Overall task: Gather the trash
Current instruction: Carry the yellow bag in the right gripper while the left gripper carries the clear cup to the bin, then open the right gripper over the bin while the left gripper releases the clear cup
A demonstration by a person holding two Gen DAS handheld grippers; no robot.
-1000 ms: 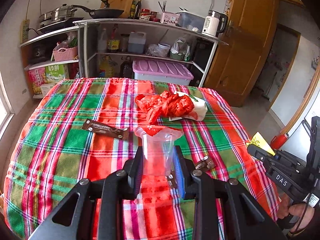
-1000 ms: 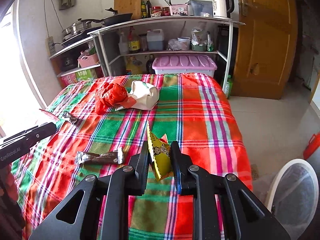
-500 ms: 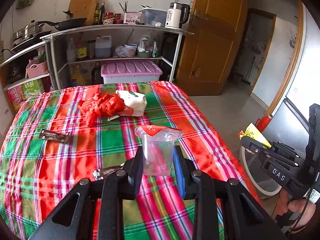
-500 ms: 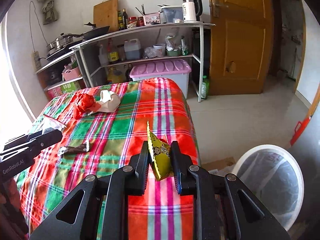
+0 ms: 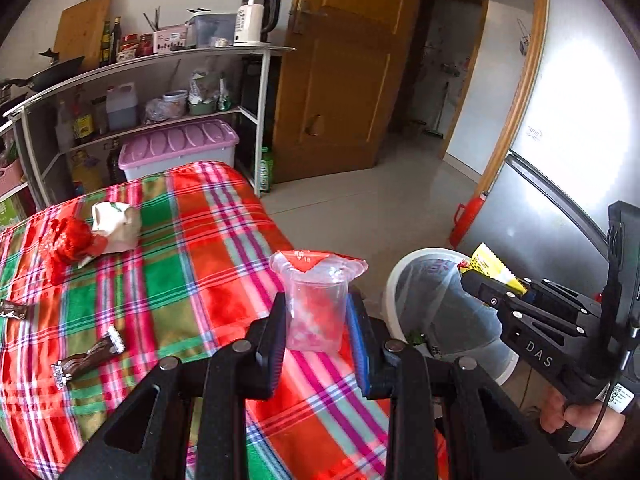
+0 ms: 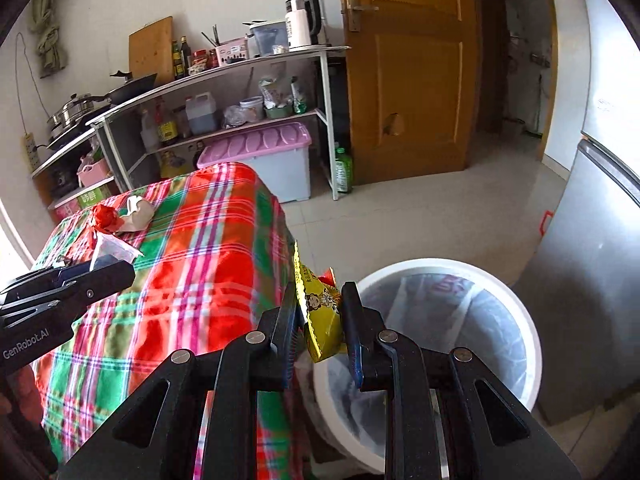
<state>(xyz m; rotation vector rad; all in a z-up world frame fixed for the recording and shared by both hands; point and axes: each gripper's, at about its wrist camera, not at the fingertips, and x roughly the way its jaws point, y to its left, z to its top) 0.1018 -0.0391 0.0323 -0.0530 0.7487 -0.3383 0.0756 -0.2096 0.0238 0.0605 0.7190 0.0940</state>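
The clear plastic cup [image 5: 316,312], its red foil lid peeled partly up, sits pinched between the pads of the left gripper [image 5: 316,322], held above the near edge of the plaid tablecloth [image 5: 200,248]; the yellow snack wrapper [image 6: 322,316] is clamped upright in the right gripper [image 6: 320,320], which hangs over the rim of the white trash bin [image 6: 520,320] beside the table; the bin is lined with a translucent bag, and a few scraps lie at its bottom. On the cloth lie two dark brown candy wrappers [image 5: 86,356], one near the left gripper and one at the far left edge; further back a crumpled red plastic bag [image 5: 66,242] touches a crushed white paper carton [image 5: 116,226]. Behind the table a metal shelf [image 6: 256,64] carries a kettle [image 6: 302,20], bottles and a pan; a pink-lidded storage box [image 6: 260,148] stands beneath it; a wooden door [image 6: 412,68] stands to the right, and a grey refrigerator [image 6: 600,220] stands just past the bin.
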